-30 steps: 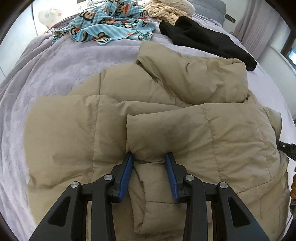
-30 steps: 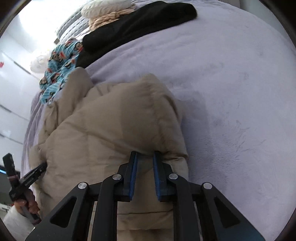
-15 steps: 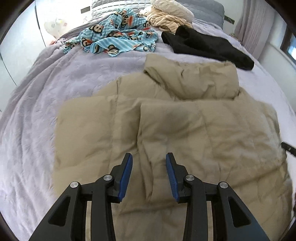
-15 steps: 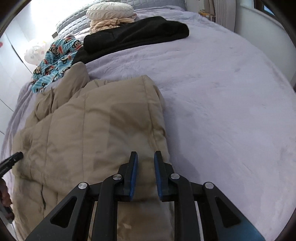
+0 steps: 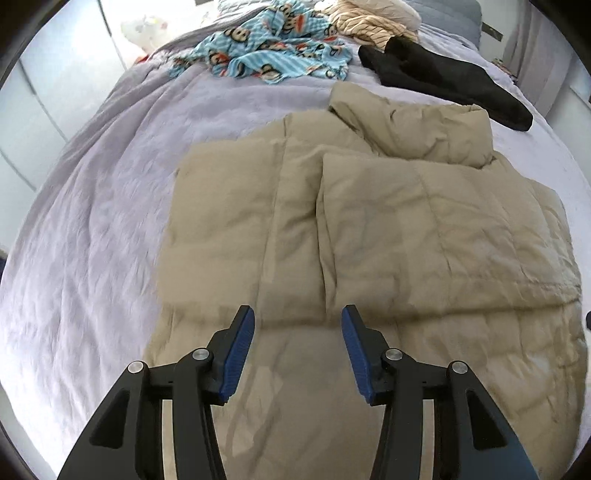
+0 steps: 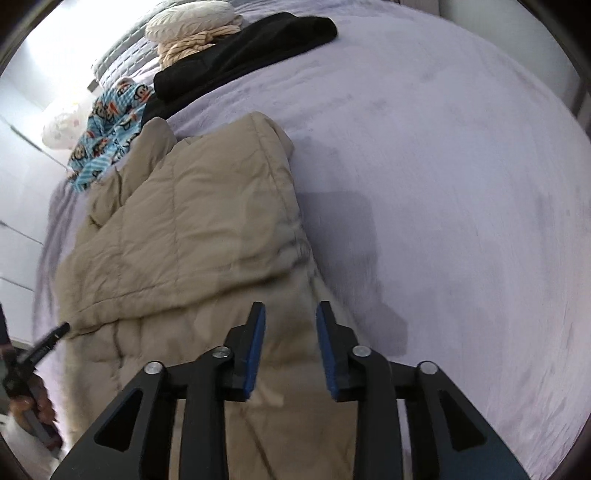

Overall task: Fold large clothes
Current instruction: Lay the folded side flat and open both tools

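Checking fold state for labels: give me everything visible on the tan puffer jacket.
The tan puffer jacket is quilted, matte, puffy fabric lying flat on the lilac bedspread. One panel is folded over its middle, and the bunched collar end points toward the black garment. The open left gripper and right gripper hover above it, holding nothing.

A lavender plush bedspread [image 5: 92,206] covers the bed, creased along its left side. Toward the far end of the bed lies a crumpled light-blue cloth printed with monkey faces [image 5: 269,55]. Just beside it, nearer the far right corner, a cream striped knit [image 5: 369,24] is bunched with a pale cushion [image 6: 192,18] resting on it. A black garment [image 5: 443,79] stretches from that pile toward the bed's right edge, touching the knit. Beyond the far left corner sits a white, faintly patterned bundle [image 5: 146,26], against pale wall panels [image 5: 33,107].
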Motion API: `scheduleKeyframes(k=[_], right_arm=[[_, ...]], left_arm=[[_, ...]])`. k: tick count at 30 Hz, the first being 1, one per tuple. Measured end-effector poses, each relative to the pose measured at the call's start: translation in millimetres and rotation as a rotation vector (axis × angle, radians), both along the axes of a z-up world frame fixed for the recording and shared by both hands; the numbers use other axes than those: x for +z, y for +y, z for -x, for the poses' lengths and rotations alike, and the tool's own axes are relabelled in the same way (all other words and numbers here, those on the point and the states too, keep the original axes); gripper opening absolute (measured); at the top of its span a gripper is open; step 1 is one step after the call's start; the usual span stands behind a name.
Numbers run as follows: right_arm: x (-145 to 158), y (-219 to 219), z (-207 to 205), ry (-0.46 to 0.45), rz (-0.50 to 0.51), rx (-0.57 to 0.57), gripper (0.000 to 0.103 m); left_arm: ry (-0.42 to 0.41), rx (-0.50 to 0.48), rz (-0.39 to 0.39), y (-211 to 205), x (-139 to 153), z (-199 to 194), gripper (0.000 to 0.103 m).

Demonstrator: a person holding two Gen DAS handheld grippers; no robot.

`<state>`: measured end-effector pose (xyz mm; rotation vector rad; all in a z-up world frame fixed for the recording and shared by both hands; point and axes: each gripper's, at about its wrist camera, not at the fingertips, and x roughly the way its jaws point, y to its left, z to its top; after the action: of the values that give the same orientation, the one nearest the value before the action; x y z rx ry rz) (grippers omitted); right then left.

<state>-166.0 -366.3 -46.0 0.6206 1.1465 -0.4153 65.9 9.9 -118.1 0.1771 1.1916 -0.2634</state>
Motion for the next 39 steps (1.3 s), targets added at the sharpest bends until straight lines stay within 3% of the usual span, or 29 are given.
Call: scheduleKeyframes(k=[6,8,11,12,13,14,21,28,34,39], right_arm=[[3,12,30,0.030,-0.091,-0.018,0.047],[4,17,37,0.041,-0.122,-0.017,0.057],[6,25,44,0.052,-0.149,-0.006,0.062],[6,28,45,0.055,-0.155,0.000,0.063],[7,32,47,0.058,-0.160,0.006,0.065],[8,34,48,0.060,-0.164,0.010,0.068],[17,57,57,0.069,-0.201,0.010,0.072],[19,92,68,0.063,-0.226,0.005,0.084],[20,133,86,0.072,-0.235,-0.022,0.086],[19,158,106,0.063,-0.264,-0.087,0.087]], left_arm=[[0.047,0.034,-0.006,6,13,39,0.051],[0.066,0.041,-0.002,7,17,52,0.051],[0.076,0.051,-0.012,7,20,70,0.051],[0.082,0.055,-0.009,8,22,75,0.070],[0.087,0.066,-0.003,10,24,80,0.098],[0.080,0.079,0.003,13,27,85,0.103],[0.079,0.066,-0.012,21,44,111,0.103],[0.127,0.057,0.003,50,43,124,0.103],[0.139,0.012,-0.044,73,38,142,0.103],[0.151,-0.024,-0.038,92,39,156,0.103]])
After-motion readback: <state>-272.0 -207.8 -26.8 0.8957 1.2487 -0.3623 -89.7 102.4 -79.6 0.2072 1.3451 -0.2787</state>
